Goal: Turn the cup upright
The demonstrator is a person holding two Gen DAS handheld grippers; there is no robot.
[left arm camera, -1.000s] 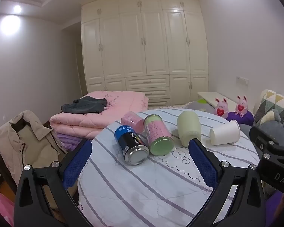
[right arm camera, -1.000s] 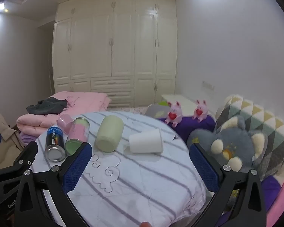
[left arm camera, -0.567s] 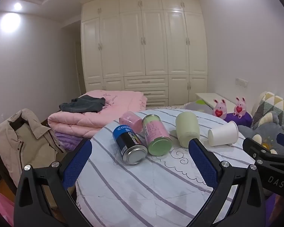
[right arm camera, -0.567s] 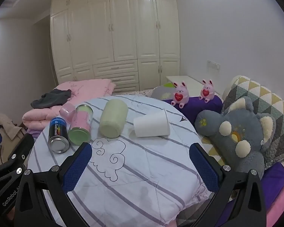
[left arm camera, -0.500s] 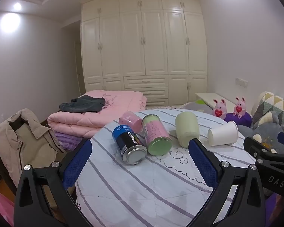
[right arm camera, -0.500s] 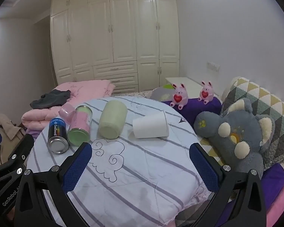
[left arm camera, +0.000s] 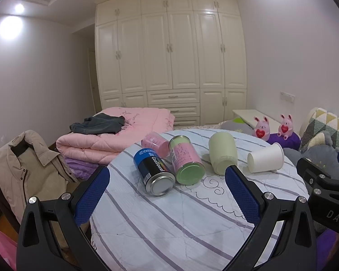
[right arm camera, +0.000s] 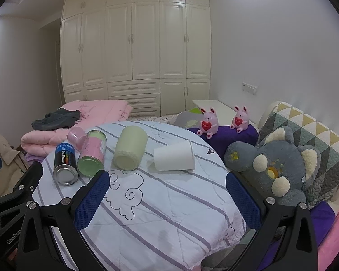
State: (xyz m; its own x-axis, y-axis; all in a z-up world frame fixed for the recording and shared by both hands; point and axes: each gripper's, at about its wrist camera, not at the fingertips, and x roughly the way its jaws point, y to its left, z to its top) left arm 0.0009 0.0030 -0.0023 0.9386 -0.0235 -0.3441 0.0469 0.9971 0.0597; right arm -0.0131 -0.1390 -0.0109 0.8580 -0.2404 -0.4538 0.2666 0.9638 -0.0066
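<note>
A white paper cup [right arm camera: 174, 157] lies on its side on the round striped table [right arm camera: 169, 207], mouth to the right; it also shows in the left wrist view [left arm camera: 265, 160]. A pale green cup [right arm camera: 130, 148] [left arm camera: 222, 153] lies on its side left of it. A small pink cup [left arm camera: 154, 144] lies further back. My right gripper [right arm camera: 166, 197] is open and empty, above the near table, short of the white cup. My left gripper [left arm camera: 167, 192] is open and empty, short of the cans.
A blue and black can [left arm camera: 153, 172] and a pink and green can [left arm camera: 185, 162] lie on their sides at the table's left. A grey plush toy [right arm camera: 280, 169] and patterned cushion sit right of the table. Folded pink quilts [left arm camera: 115, 133] and a jacket [left arm camera: 22, 171] lie left.
The right gripper has tilted down and moved a little closer to the table, so the cups sit nearer in its view. The left gripper has barely moved. No cup has moved.
</note>
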